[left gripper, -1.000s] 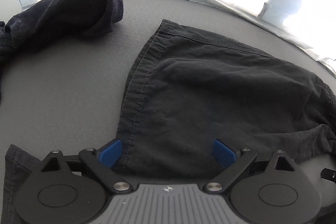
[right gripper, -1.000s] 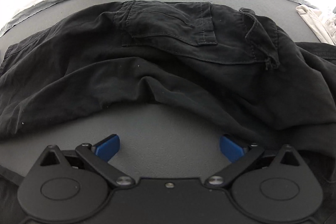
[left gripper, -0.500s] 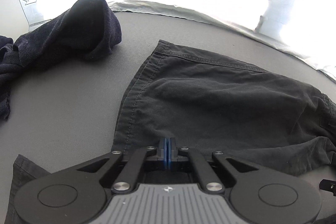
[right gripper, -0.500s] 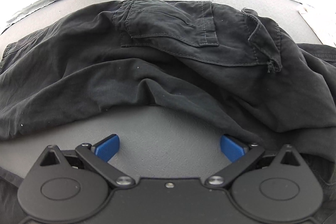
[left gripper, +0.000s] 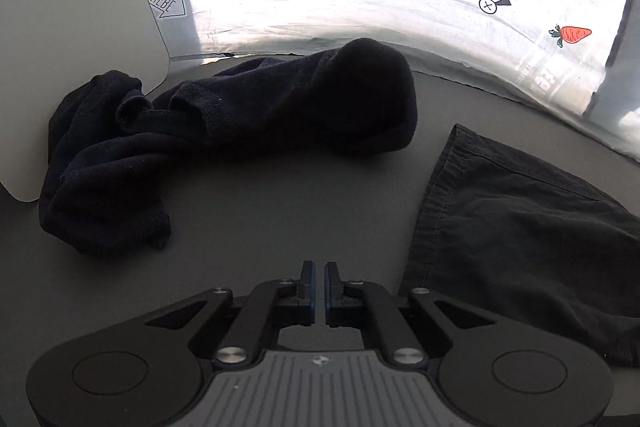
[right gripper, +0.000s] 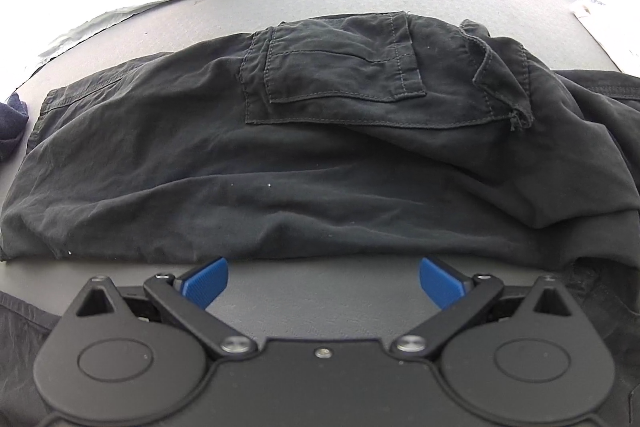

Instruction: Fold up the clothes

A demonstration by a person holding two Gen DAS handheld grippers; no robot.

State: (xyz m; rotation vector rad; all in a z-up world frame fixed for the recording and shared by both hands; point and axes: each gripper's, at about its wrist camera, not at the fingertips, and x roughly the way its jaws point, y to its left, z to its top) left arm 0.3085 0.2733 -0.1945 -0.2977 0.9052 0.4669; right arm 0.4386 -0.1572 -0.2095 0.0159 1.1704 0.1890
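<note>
Cargo trousers (right gripper: pixel 320 163) lie doubled just ahead of the right gripper (right gripper: pixel 323 277), whose jaws gape, likely lining up the next fold. Left gripper (left gripper: pixel 319 285), nearly closed and empty, has the trouser hem (left gripper: pixel 440 187) to its right.

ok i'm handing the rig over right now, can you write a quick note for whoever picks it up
Left gripper: jaws nearly shut with only a thin gap, nothing between them, over bare grey table.
Right gripper: jaws wide open, empty, just short of the near edge of the black cargo pants.
Pants lie across the table, pocket side up, folded lengthwise but rumpled on the right. Their hem end is right of the left gripper.
A dark navy garment sits crumpled at the far left, untouched.
Left: smooth and finish folding the pants, then fold the navy garment.
</note>
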